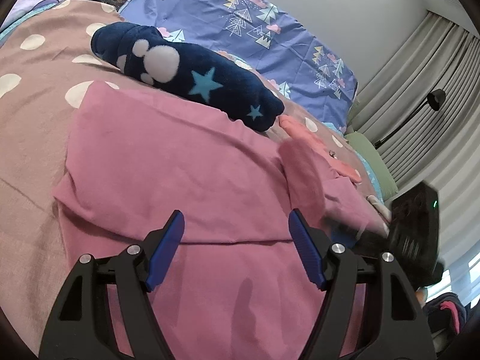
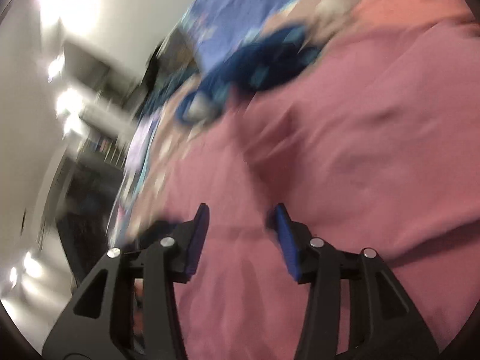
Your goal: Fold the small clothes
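Our left view is showing sharply what the blurred right view is smearing: a pink garment point(image 1: 180, 165) lying on the dotted bedspread point(image 1: 33, 96), with a navy plush point(image 1: 186, 75) beyond it toward the blue pillow point(image 1: 255, 30). We are holding the left gripper point(image 1: 237, 225) just over the garment, fingers apart and gripping nothing. The right gripper point(image 2: 241, 219) is hanging tilted over the same pink cloth point(image 2: 345, 150), fingers likewise spread and empty. A coral piece point(image 1: 312, 141) is lying near the bed's far edge.
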`<state>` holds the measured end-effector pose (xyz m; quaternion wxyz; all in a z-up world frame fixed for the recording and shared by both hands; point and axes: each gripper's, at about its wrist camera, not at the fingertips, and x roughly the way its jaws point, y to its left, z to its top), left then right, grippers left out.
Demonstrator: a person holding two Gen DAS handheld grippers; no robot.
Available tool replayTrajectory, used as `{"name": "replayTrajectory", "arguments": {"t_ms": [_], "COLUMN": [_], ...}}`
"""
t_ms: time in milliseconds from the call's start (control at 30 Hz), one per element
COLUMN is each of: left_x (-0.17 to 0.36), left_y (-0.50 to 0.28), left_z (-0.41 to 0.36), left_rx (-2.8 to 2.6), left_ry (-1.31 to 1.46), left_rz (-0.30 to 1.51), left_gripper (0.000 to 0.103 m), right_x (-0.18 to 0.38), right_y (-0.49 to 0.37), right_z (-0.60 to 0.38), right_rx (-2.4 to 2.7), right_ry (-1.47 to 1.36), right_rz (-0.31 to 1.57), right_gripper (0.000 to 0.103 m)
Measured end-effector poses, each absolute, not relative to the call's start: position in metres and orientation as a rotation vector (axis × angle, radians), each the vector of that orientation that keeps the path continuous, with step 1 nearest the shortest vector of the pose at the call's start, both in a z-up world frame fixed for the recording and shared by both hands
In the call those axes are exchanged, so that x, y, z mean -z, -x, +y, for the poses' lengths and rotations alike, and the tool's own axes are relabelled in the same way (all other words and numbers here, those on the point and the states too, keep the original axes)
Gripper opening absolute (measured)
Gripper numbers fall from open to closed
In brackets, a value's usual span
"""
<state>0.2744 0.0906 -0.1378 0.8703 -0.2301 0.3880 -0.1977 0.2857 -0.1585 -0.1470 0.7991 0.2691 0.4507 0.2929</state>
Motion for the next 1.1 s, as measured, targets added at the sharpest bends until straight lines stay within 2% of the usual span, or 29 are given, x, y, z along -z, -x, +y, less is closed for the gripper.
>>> {"name": "replayTrajectory", "arguments": {"t_ms": [67,133,567,667,700,767,900,933,1000,1100], "left_x": [0.137,0.135,0.123,0.127,0.128,0.127,0.121,0.120,0.120,0.123], "left_y": [-0.273,-0.275,-0.265,-0.255,-0.251,-0.245,-0.228,-0.226,-0.222,-0.221], "left_z": [0.094,0.096,0.075,0.088,0.094,0.104,0.138,0.144,0.155,0.159], "left_rx": [0.412,0.406,0.424,0.391,0.375,0.347,0.284,0.272,0.253,0.276], "left_ry": [0.486,0.476,0.392,0.411,0.415,0.427,0.476,0.479,0.486,0.506], "left_rz": [0.811,0.809,0.793,0.792,0.788,0.780,0.738,0.735,0.738,0.750], "left_gripper": [0.073,0.073,0.073,0.073,0.073,0.073,0.073,0.073,0.073,0.074], "right_x": [0.153,0.155,0.156,0.153,0.151,0.136,0.113,0.110,0.112,0.124], "right_y": [-0.264,-0.246,-0.233,-0.245,-0.250,-0.260,-0.251,-0.245,-0.235,-0.227], "right_z": [-0.132,-0.130,-0.212,-0.218,-0.215,-0.188,-0.124,-0.109,-0.104,-0.133], "right_rx": [-0.680,-0.685,-0.504,-0.381,-0.377,-0.445,-0.698,-0.752,-0.748,-0.660], "right_ry": [-0.365,-0.283,-0.661,-0.683,-0.676,-0.622,-0.456,-0.400,-0.355,-0.405], "right_rz": [0.969,0.913,0.823,0.820,0.823,0.813,0.805,0.821,0.815,0.831], "right_gripper": [0.050,0.051,0.053,0.041,0.030,0.014,0.014,0.016,0.034,0.037]}}
